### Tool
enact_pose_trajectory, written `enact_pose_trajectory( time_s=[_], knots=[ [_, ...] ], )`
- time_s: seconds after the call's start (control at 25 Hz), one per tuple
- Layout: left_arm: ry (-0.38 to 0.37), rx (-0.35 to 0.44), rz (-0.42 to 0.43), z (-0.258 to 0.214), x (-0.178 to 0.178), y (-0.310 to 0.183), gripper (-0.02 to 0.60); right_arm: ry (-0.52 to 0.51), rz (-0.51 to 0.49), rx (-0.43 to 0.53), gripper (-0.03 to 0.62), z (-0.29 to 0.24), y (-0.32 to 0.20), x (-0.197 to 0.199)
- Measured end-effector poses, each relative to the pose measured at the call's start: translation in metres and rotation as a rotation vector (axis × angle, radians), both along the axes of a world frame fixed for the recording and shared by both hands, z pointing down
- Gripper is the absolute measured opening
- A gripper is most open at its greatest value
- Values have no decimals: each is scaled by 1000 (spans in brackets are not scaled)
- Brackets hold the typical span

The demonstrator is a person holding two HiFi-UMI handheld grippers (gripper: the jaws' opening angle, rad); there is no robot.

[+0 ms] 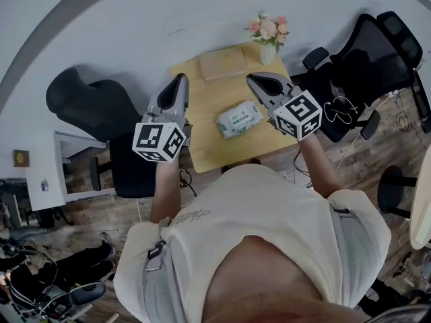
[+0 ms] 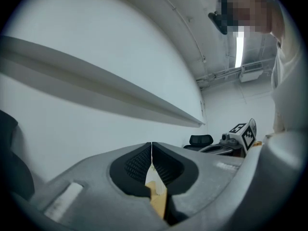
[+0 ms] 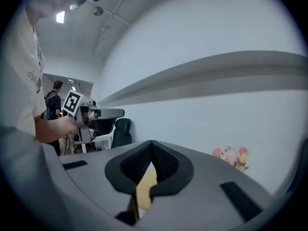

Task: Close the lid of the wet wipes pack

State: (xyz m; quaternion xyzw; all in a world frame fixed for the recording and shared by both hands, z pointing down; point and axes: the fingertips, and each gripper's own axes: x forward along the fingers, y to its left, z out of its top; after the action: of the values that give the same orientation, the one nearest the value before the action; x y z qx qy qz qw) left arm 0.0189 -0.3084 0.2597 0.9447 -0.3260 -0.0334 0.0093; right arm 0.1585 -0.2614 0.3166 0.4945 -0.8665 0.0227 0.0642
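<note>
**Both grippers pressed together above the table, wipes pack lying between them**

The jaws of the left gripper point(image 2: 151, 148) are pressed together at their tips, and nothing is between the ribbed black pads. Only a small strip of the wooden table point(image 1: 202, 150) shows through the gap lower down. The right gripper point(image 3: 151, 147) is the same: its tips meet and it holds nothing.

In the head view both grippers are held in the air above the table, pointing away from the person. The left one point(image 1: 180, 79) is over the left edge of the table and the right one point(image 1: 251, 79) is over the right side. They do not touch anything.

The wet wipes pack point(image 1: 239, 118) lies flat on the table, between the two grippers and below them, a little nearer to the right one. It is too small to tell if its lid is open or closed.

At the far side of the table lies a flat brown box point(image 1: 223, 62). Just beside it, at the far right corner, stands a vase with pink flowers point(image 1: 269, 31). A black chair point(image 1: 91, 99) stands to the left of the table and another black office chair point(image 1: 367, 56) to the right.
</note>
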Motion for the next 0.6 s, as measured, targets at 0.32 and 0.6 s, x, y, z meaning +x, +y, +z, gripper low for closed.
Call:
enact_pose_trajectory(
  time_s=[0.32, 0.6],
  knots=[
    [-21, 137, -46, -46, -9, -2, 17, 26, 34, 135, 2, -46, 3, 11],
    [-111, 248, -99, -55, -15, 5, 17, 24, 78, 308, 2, -96, 11, 17]
  ],
)
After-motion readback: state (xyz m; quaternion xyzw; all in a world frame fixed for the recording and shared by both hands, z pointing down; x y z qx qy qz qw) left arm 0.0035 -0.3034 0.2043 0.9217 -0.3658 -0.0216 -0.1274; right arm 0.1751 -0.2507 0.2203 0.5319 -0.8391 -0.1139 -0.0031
